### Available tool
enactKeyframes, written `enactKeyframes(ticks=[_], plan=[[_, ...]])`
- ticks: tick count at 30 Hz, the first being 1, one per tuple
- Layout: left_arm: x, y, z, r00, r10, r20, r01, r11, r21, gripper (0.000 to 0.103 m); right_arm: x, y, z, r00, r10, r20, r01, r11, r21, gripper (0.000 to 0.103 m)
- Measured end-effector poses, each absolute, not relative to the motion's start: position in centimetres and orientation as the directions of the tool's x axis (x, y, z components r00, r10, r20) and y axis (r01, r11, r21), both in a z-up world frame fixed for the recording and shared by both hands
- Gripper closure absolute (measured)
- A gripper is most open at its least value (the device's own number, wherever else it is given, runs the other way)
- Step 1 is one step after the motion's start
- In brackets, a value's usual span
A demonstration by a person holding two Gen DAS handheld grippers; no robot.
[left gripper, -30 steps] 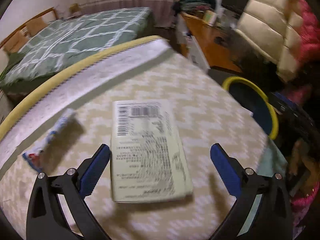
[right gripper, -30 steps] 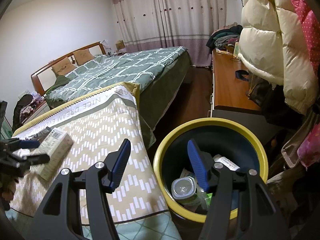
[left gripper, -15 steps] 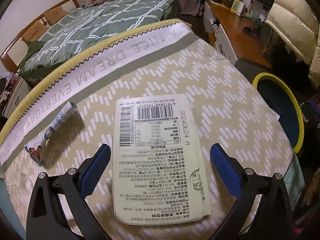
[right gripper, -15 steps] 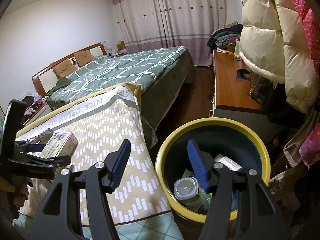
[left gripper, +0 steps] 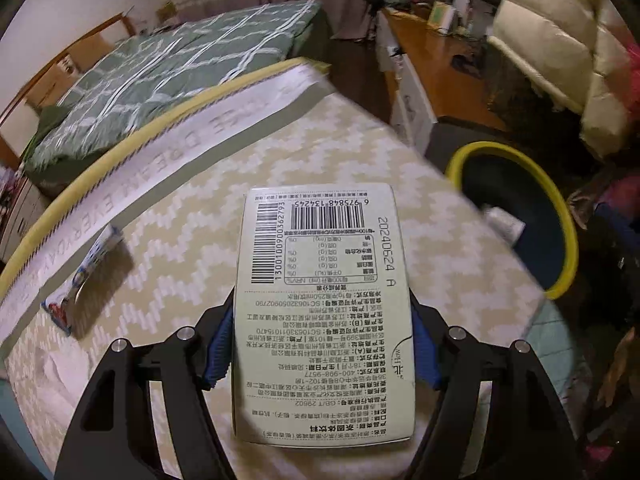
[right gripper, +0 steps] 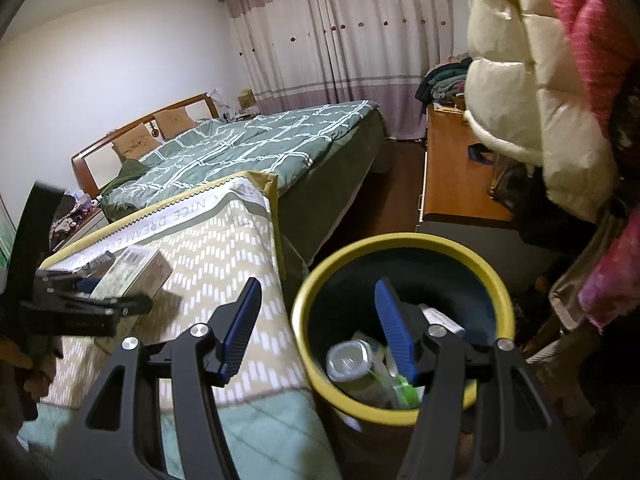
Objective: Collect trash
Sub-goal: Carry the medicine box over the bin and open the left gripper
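Note:
My left gripper is shut on a pale green carton box with barcodes and printed text, holding it just above the patterned beige cover. The box also shows in the right wrist view, held by the left gripper. A small blue-and-white wrapper lies on the cover to the left. My right gripper is open and empty, hovering at the rim of the yellow-rimmed dark bin, which holds a clear bottle and other trash. The bin sits right of the cover in the left wrist view.
The beige zigzag cover has a yellow-edged white band. A bed with a green checked quilt stands behind. A wooden desk and hanging puffy coats are to the right.
My left gripper has closed on the carton box and lifted it slightly off the cover. The right gripper has stayed open over the bin.

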State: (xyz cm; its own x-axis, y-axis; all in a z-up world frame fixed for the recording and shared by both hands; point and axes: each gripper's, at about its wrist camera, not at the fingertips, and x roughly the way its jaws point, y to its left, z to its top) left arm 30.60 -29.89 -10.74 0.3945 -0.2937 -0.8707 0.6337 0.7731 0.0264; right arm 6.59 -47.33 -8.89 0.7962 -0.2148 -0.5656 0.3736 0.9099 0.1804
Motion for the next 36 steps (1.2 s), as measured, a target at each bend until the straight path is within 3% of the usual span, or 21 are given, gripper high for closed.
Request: enactKeyframes(ticks=[14,29,30,33,36], plan=[[24.4,-45.7,-9.8,0.31,-0.4,-0.862,0.806,0.592,0.015,0.032,-3.0,-50.7,-7.4,0.786,-0.264,-0.559,0.425,0.887,0.179,0.046],[23.7,-54.4,-14.3,0.261,-0.352,-0.899,0.83,0.558,0.022,0.032,-5.8,-54.4,-8.1,0.779,-0.286,-0.558,0.476,0.849,0.231,0.045],[23.8,-54.4,-14.4,0.262,-0.352,-0.899,0.829,0.559,0.023,0.031,-5.8,-54.6,-8.2,0.779,-0.285,-0.559,0.477,0.847,0.232,0.045],[24.0,-54.1,-14.1,0.297,-0.361,-0.884,0.82,0.571,0.042,0.013,-5.6,-54.6,-8.2,0.776,-0.285,-0.562,0.48,0.846,0.233,0.045],[24.0,-52.5,-12.7,0.311,-0.393,-0.865,0.81,0.585,0.026,0.012,-5.5,-54.4,-8.1,0.776,-0.284,-0.563,0.478,0.847,0.232,0.045]])
